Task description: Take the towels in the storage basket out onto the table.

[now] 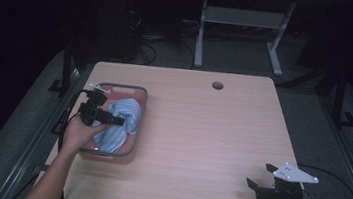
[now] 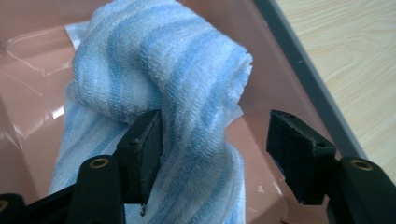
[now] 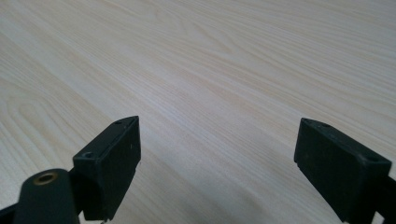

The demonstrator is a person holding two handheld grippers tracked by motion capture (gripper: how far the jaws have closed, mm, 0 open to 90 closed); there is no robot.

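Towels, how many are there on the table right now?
1: a blue striped towel bunched in the pink bin at the table's left, between the open left gripper jaws. More could lie hidden beneath it.

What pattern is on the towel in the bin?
Light blue and white stripes on the towel, clearest in the left gripper view.

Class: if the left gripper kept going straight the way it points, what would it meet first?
Probably the blue-and-white striped terry towel lying in the pink plastic bin; the open left gripper already straddles a fold.
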